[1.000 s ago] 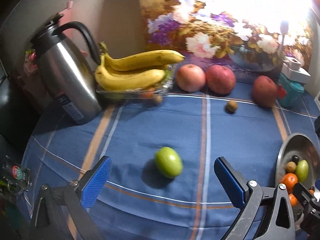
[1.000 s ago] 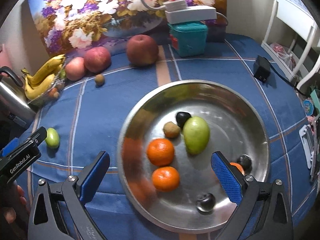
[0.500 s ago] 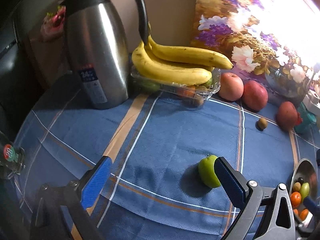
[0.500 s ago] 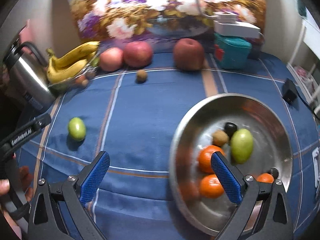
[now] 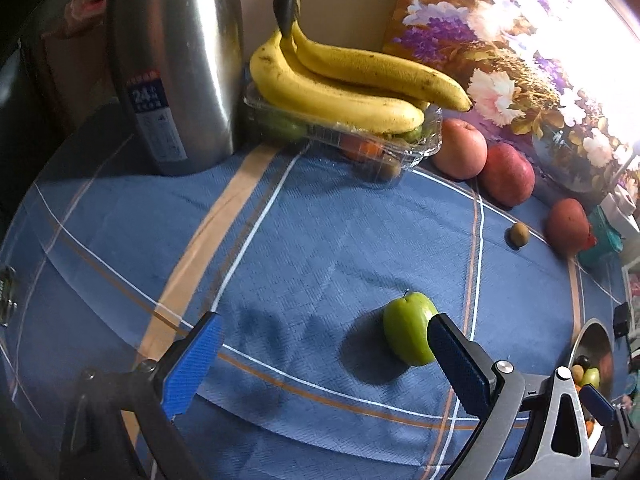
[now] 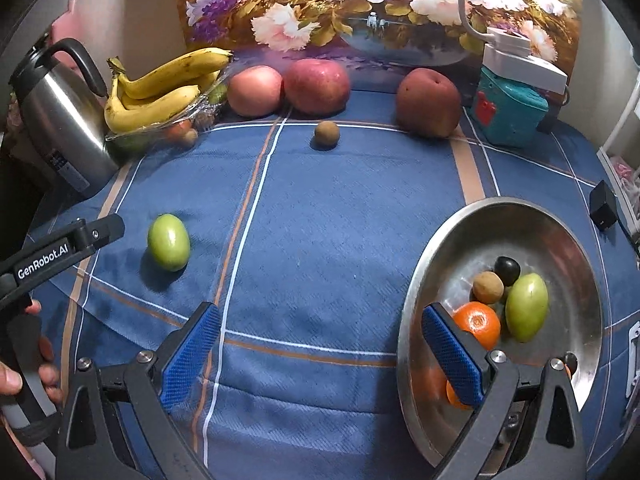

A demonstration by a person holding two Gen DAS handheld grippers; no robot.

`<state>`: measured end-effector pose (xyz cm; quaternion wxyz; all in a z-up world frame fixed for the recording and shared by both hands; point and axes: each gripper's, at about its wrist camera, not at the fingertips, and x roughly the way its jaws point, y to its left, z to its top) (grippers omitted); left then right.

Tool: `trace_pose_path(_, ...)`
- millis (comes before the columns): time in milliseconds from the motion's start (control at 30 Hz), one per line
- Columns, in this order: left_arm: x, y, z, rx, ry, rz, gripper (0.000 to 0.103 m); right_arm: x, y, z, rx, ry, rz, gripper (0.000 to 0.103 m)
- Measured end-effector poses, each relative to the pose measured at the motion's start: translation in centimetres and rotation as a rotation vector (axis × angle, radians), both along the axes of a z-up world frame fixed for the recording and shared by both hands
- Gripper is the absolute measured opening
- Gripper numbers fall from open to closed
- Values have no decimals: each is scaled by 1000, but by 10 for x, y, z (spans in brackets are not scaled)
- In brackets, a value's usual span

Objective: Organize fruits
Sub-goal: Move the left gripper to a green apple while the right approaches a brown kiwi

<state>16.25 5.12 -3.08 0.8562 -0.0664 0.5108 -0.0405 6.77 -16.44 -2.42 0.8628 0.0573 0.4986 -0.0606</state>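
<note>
A loose green fruit (image 5: 408, 330) lies on the blue tablecloth; it also shows in the right wrist view (image 6: 168, 242). My left gripper (image 5: 320, 356) is open and empty, with the fruit just beyond its right finger (image 5: 460, 362). My right gripper (image 6: 320, 354) is open and empty, over the cloth left of the steel bowl (image 6: 440, 248). The bowl holds oranges (image 6: 478, 324), a green fruit (image 6: 526, 306) and small dark and brown fruits. A small brown fruit (image 6: 327, 134) lies farther back.
Bananas (image 5: 340, 84) rest on a clear plastic tray (image 5: 404, 156) beside a steel thermos (image 5: 176, 64). Three red apples (image 6: 316, 86) line the back by a flower painting. A teal box (image 6: 508, 114) and black adapter (image 6: 603, 210) sit at the right.
My left gripper has swung left and closer to the thermos and bananas; the green fruit now sits by its right finger. My right gripper has swung left, off the bowl.
</note>
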Motion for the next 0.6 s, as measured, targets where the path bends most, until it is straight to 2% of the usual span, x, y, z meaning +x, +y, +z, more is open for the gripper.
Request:
trace_pose_path(133,3,-3,-5,-24,18,-8,101,7,-2,1,6,7,2,100)
trace_pose_path(267,3,-11,-6,-49,24,-33,100,15,-7,1,19,18,1,93)
trace_pose_path(400,5,-16,-10,-67,34,-52,91,20,-12,0,42,27,-3,88)
trace_pose_path(600,9,-25,-19,-93,61,-83,80,24,-17,1,35,29,-3,88)
